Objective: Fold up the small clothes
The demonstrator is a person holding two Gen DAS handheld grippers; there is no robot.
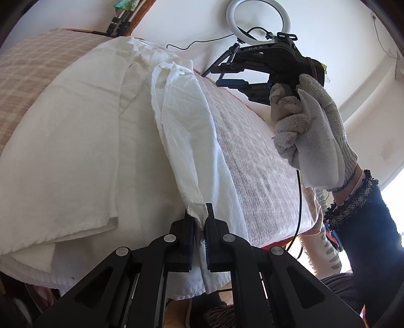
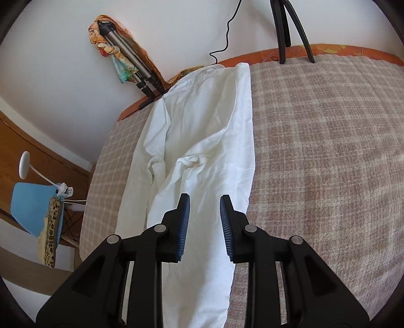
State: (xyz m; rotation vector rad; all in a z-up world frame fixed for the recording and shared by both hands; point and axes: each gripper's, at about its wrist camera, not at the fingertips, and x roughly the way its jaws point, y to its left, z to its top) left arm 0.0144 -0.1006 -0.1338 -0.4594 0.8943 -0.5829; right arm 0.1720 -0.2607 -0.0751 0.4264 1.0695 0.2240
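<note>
I have the left gripper (image 1: 200,222) pinched tight on the end of a white sleeve (image 1: 186,141), the cloth squeezed between its two blue-padded fingers (image 1: 190,242). That sleeve runs up and away from the pinch as a long rumpled band, lifted above the rest of the white garment (image 1: 75,151). The garment itself lies spread on the checked blanket (image 1: 30,75), with a folded hem edge on the near side of the sleeve's held end and the collar region at the far end, near the wall.

My right gripper (image 2: 204,227) hangs above the same garment (image 2: 202,131) with its fingers spread apart and nothing between them; white cloth shows through the gap, lying below. From the left wrist view I see that right gripper (image 1: 228,77) held off to the side of the sleeve, over the bare blanket, gripped by a hand in a knitted work glove (image 1: 310,126).

In the right wrist view the garment stretches as a long strip from the gripper toward the blanket's far edge, creased across its middle, with bare checked blanket (image 2: 328,151) wide on one side of it. Beyond the garment's far end stand tripod legs (image 2: 285,30) and a folded tripod (image 2: 131,58) leaning against the wall. A ring light (image 1: 257,20) shows above the right gripper in the left wrist view.
</note>
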